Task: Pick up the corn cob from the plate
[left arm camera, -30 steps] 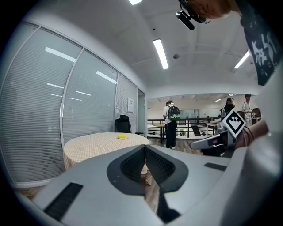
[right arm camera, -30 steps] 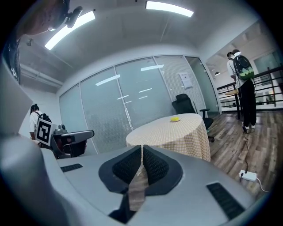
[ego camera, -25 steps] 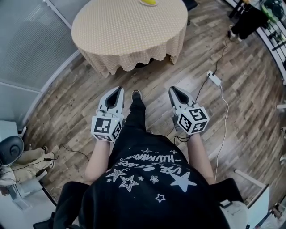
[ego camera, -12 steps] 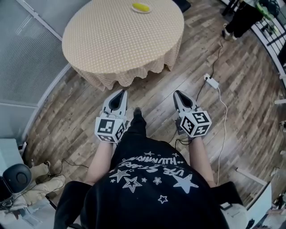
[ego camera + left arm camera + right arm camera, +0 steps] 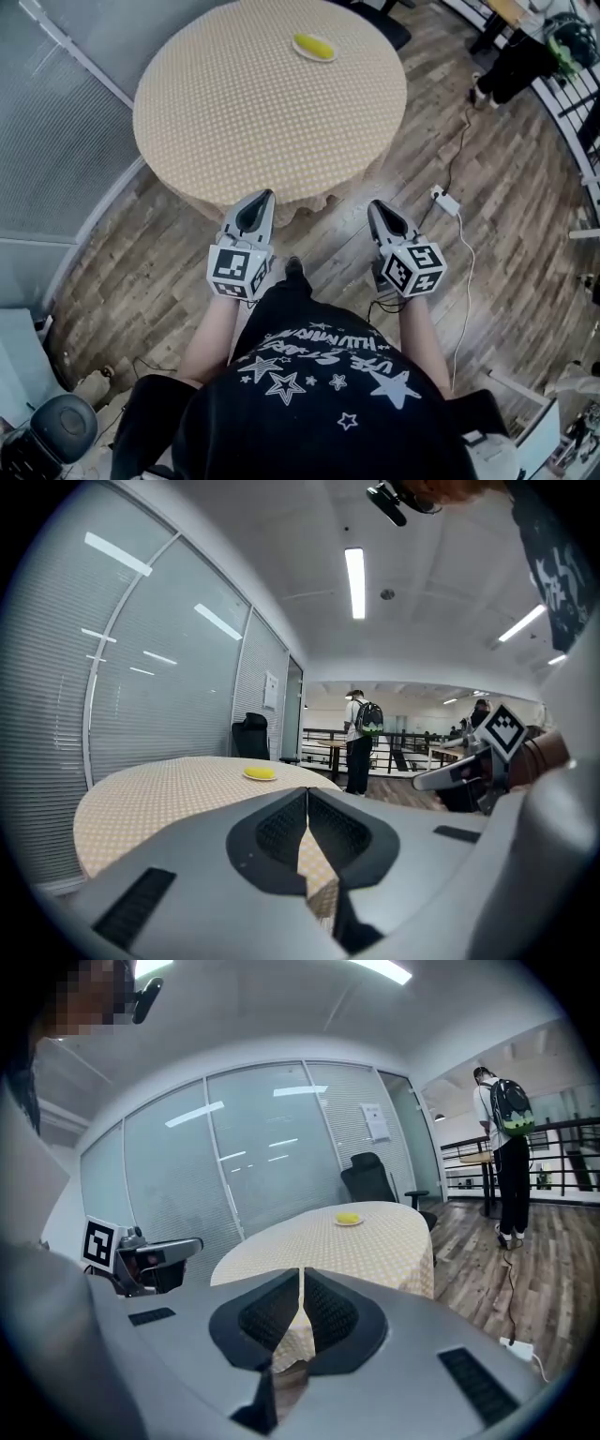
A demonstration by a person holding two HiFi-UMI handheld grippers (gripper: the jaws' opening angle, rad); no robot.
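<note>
A yellow corn cob (image 5: 314, 45) lies on a small plate (image 5: 298, 52) at the far side of a round table (image 5: 234, 112) covered in a dotted beige cloth. The cob (image 5: 260, 772) shows small in the left gripper view, and the cob (image 5: 348, 1219) sits far off in the right gripper view too. My left gripper (image 5: 264, 197) hangs at the table's near edge, jaws closed with nothing between them. To its right, my right gripper (image 5: 376, 205) is over the floor just short of the table, also shut and empty.
A glass partition wall (image 5: 66, 122) curves along the left. A power strip (image 5: 445, 201) and white cable (image 5: 469, 272) lie on the wooden floor at the right. A black office chair (image 5: 375, 1181) stands behind the table. A person with a backpack (image 5: 360, 733) stands far behind.
Both grippers have come forward toward the table, from over open floor to its near edge. The table and the corn now sit lower and fuller in the head view.
</note>
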